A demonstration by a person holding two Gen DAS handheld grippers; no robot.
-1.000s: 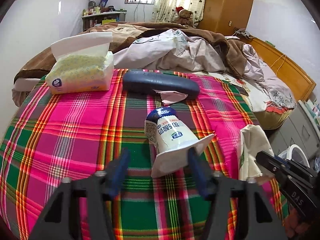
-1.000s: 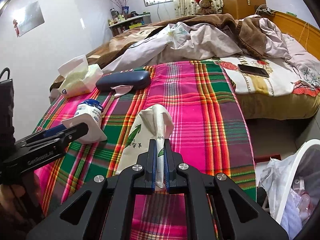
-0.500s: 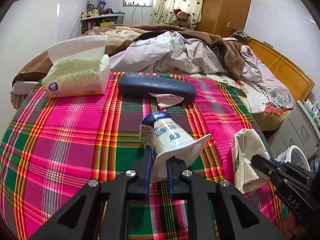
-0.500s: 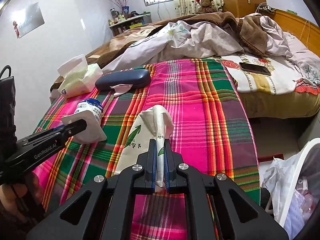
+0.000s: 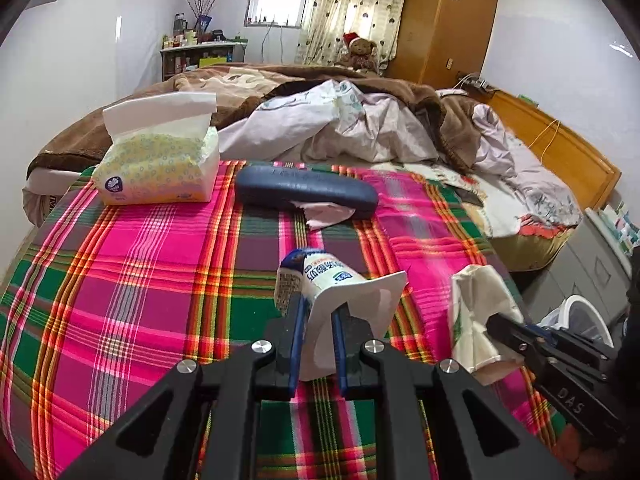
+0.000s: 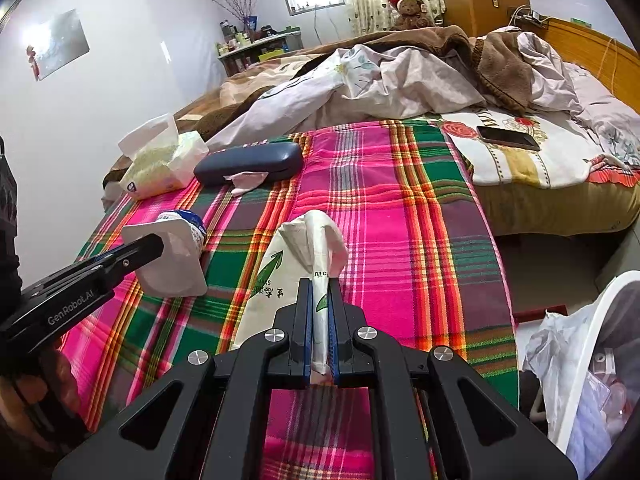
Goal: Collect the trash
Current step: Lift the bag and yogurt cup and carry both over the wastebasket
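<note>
On my left wrist camera, the left gripper (image 5: pixel 317 330) has its two blue-padded fingers pinched onto the crushed white rim of a yogurt cup (image 5: pixel 334 292), which lies tilted with its blue base pointing away from me over the plaid blanket (image 5: pixel 160 280). Beyond the cup I see a dark blue glasses case (image 5: pixel 306 192) with a crumpled tissue (image 5: pixel 328 213) tucked against its near edge, and to the left of the case a tissue pack (image 5: pixel 158 172) with a sheet standing up out of it. At the right of this view the right gripper (image 5: pixel 500 326) comes in from the side, holding a paper bag (image 5: pixel 478 316) printed with green leaves, and past it I can make out the white rim of a trash bin (image 5: pixel 588 314) on the floor beside the bed. On my right wrist camera, the right gripper (image 6: pixel 319 332) has its fingers pressed tight on the folded neck of the paper bag (image 6: pixel 316 264), whose body rests on the blanket just ahead. The left gripper (image 6: pixel 152 246) shows at the left edge, clamped on the yogurt cup (image 6: pixel 176 256), near the bag but not touching it. The trash bin (image 6: pixel 600 332), lined with a plastic bag, sits at lower right off the blanket's edge. A phone (image 6: pixel 508 138) lies on the floral sheet farther back.
</note>
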